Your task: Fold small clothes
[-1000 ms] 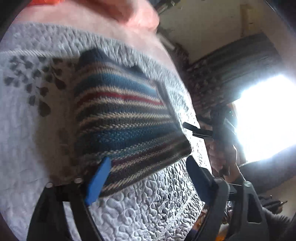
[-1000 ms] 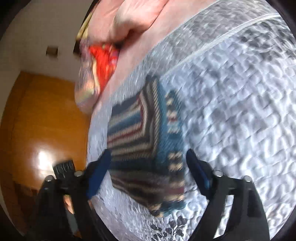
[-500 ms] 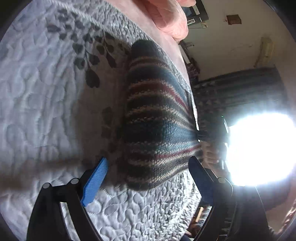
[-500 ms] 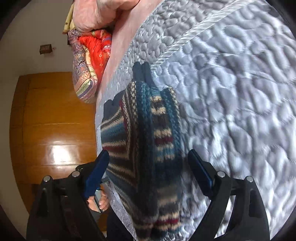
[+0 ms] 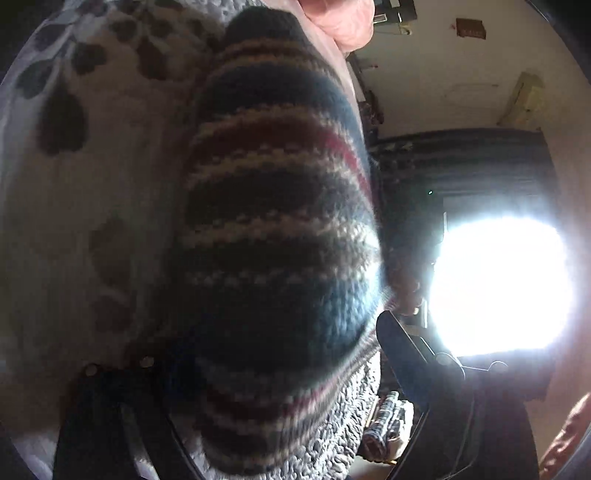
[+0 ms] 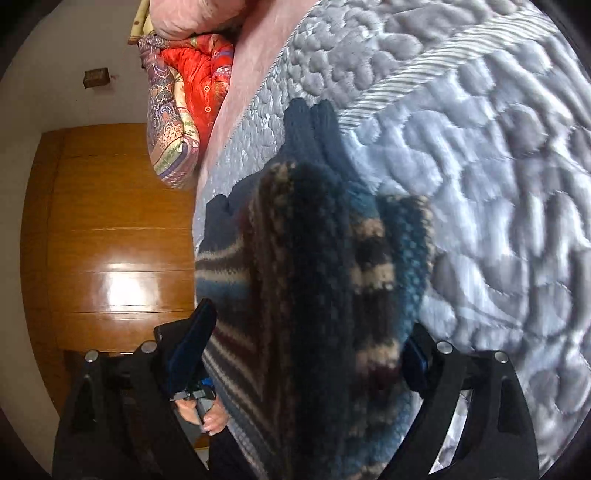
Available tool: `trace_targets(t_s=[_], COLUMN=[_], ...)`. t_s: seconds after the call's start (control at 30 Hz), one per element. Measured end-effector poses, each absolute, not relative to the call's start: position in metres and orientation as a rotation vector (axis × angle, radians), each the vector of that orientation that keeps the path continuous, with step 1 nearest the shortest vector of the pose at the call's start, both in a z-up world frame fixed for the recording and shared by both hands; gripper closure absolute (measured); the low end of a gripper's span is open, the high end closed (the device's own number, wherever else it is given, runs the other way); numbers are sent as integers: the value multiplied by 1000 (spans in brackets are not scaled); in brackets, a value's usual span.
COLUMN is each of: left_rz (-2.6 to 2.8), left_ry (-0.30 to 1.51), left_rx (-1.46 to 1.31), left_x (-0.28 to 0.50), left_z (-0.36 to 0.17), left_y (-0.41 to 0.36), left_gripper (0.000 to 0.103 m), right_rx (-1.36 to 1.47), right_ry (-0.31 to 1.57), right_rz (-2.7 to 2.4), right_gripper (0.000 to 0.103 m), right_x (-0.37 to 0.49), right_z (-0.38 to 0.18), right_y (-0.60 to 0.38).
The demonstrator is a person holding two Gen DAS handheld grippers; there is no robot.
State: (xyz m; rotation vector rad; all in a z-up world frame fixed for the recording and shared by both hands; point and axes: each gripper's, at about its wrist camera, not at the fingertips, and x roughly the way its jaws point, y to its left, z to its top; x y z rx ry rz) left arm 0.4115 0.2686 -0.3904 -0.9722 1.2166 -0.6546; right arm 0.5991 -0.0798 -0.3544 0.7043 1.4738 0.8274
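Note:
A folded knit sweater (image 5: 280, 221) with blue, dark, cream and red stripes lies on a grey quilted bedspread (image 5: 110, 166). My left gripper (image 5: 284, 343) is open and straddles the sweater's near end. Its left finger is lost in shadow and its right finger (image 5: 402, 354) stands at the bed edge. In the right wrist view the sweater (image 6: 332, 277) fills the space between the blue pads (image 6: 192, 343) of my open right gripper (image 6: 310, 325), which straddles its other end over the bedspread (image 6: 498, 184). Low in that view, part of the left gripper (image 6: 195, 398) and a hand (image 6: 210, 421) show.
A red patterned cloth (image 6: 192, 74) and a pink pillow (image 6: 184, 18) lie at the head of the bed. A wooden wardrobe (image 6: 110, 240) stands beyond the bed edge. A bright window (image 5: 498, 284) with a dark curtain (image 5: 461, 158) glares on the other side.
Both grippers have closed in on the sweater from opposite ends and dropped lower, so it now sits between each pair of fingers. The jaws stay wide apart.

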Motion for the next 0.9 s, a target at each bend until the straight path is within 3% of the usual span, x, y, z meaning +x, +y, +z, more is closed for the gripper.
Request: trace_targets(t_s=[0.07, 0.13, 0.2, 0.4, 0.7, 0.9], left_rz=[-602, -576, -569, -575, -598, -559], left_ry=[1252, 1275, 1289, 1281, 1250, 1234], left_rx=[-962, -979, -978, -932, -875, -908], left_x=[413, 409, 408, 399, 341, 276], left_z=[-391, -391, -390, -367, -311, -299], left_y=[270, 273, 275, 278, 324, 360], left_gripper=[24, 40, 47, 58, 59, 59], right_rx=[685, 676, 696, 733, 689, 715], right_ry=[1545, 1518, 1491, 1413, 1421, 1475], right_rz=[847, 845, 850, 880, 938, 992], right_gripper=[50, 54, 58, 62, 62, 62], right_x=[600, 596, 592, 573, 510, 450], right_z=[-360, -355, -349, -314, -272, -280], right_y=[-73, -74, -74, -72, -26, 17])
